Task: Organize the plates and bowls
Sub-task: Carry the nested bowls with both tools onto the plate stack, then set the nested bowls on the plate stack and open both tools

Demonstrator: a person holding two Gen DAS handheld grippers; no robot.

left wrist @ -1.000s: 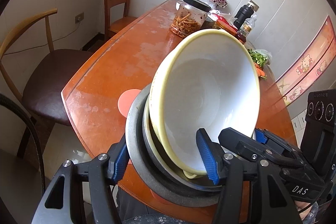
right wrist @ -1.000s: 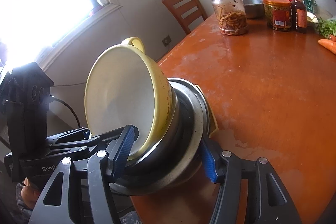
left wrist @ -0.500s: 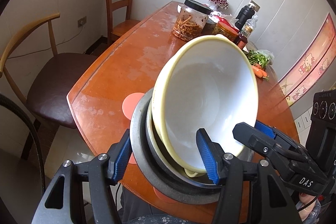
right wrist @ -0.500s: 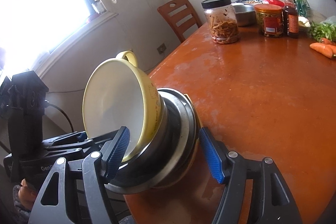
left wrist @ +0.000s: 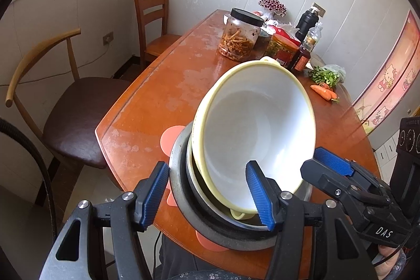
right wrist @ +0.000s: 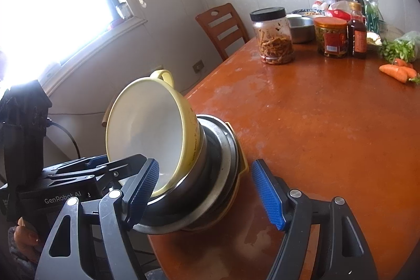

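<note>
- Bowls first: I've got a tilted yellow bowl (left wrist: 252, 138), white and empty inside, sitting in a steel bowl (left wrist: 183, 188) that rests on an orange plate (left wrist: 172, 139). The whole stack is at the near corner of the table (left wrist: 157, 101), lower centre of the left wrist view.
- My left gripper (left wrist: 207, 190) is pinching that stack: one blue pad is against the outside of the steel bowl, the other is inside the yellow bowl.
- My right gripper (right wrist: 207, 192) has just been spreading its tongs. In its own view the right pad stands clear of the stack, with bare table showing between, and the left pad is down by the rims. The stack sits between the pads, not pressed.
- Far end of the table, upper right in both views: a black-lidded jar (left wrist: 240, 37) of brownish strips, a red-labelled jar (left wrist: 282, 50) of something yellow-green, and a dark sauce bottle (left wrist: 302, 58).
- Only the right wrist view shows me the small steel bowl (right wrist: 302, 28) behind the jars (can't tell what's in it), the bright window (right wrist: 52, 4) upper left, and the yellow bowl's handle (right wrist: 164, 76) clearly.
- Only the left wrist view shows the dark-seated chair (left wrist: 73, 117) at left and the cartoon-cat wall border (left wrist: 388, 80) at right.
</note>
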